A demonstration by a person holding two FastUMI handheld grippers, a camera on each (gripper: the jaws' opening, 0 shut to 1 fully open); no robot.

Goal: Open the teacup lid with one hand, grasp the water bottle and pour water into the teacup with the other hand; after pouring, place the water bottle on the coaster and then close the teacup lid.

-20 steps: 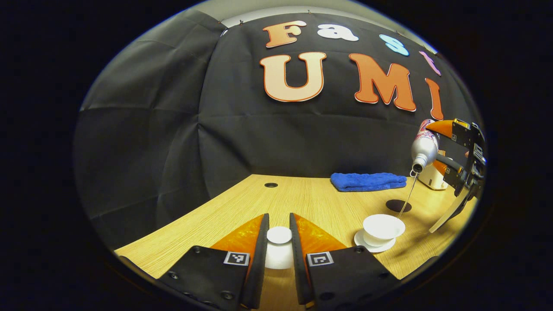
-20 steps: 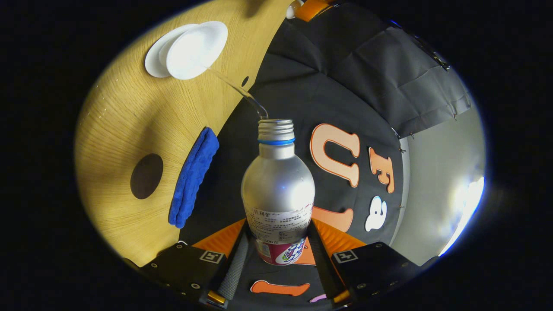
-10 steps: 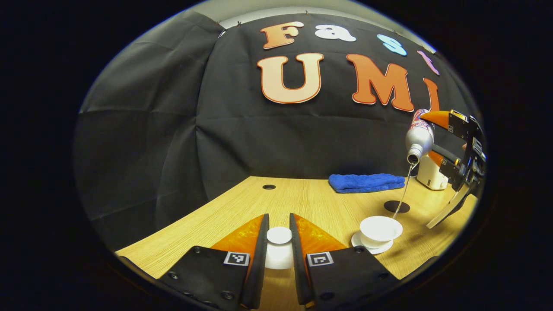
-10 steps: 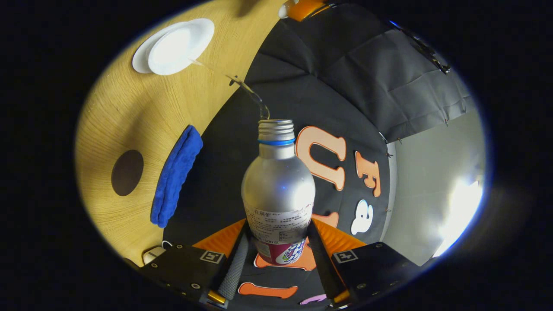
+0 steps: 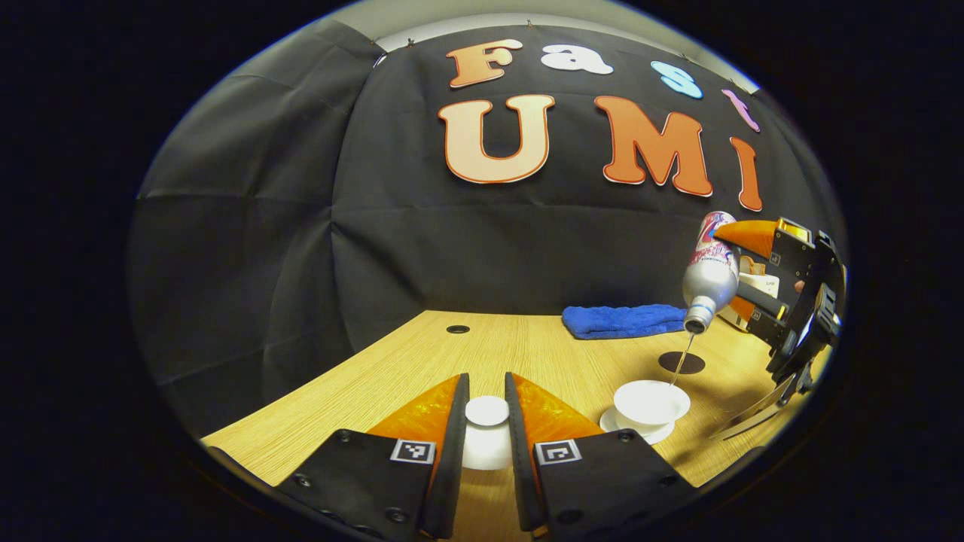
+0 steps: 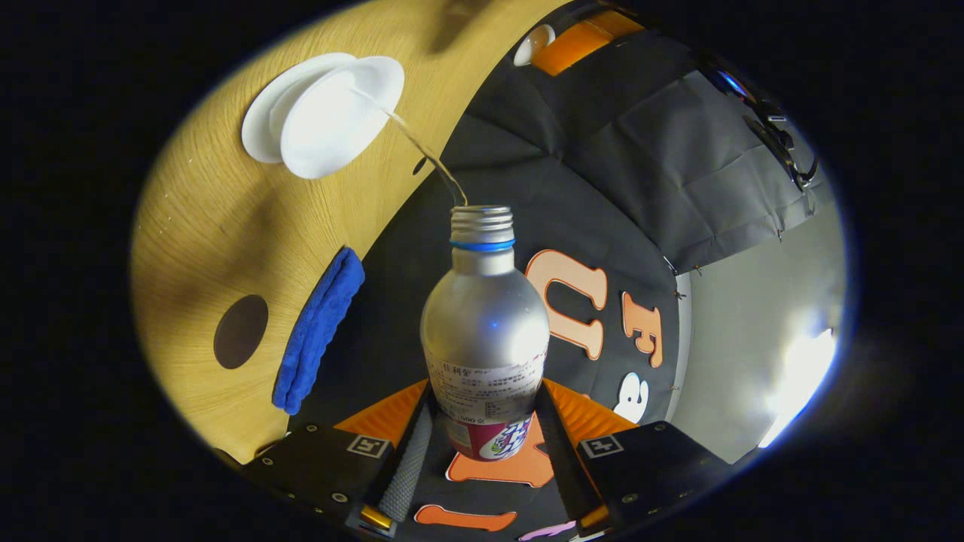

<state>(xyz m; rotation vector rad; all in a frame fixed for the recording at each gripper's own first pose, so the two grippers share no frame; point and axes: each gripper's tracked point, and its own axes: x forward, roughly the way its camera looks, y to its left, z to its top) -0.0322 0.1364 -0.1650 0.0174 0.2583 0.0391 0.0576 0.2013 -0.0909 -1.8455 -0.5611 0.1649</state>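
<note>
My left gripper (image 5: 486,414) is shut on the white teacup lid (image 5: 486,433), held just above the wooden table (image 5: 422,369). To its right the open white teacup (image 5: 651,401) stands on its saucer (image 5: 610,420). My right gripper (image 6: 482,429) is shut on the silver water bottle (image 6: 484,331), tipped mouth-down above the cup. A thin stream of water (image 5: 680,361) runs from the bottle (image 5: 709,275) into the teacup (image 6: 343,117). The dark round coaster (image 5: 681,363) lies on the table behind the cup. The right gripper (image 5: 783,301) shows at the far right in the left gripper view.
A folded blue towel (image 5: 621,320) lies at the back of the table by the wall, with a white box (image 5: 757,282) to its right. A small dark hole (image 5: 457,329) marks the tabletop at the back left. The coaster (image 6: 239,331) and towel (image 6: 316,331) sit side by side.
The right gripper with the tipped bottle has come lower and nearer the teacup, so the stream is shorter. The left gripper still holds the lid in the same place.
</note>
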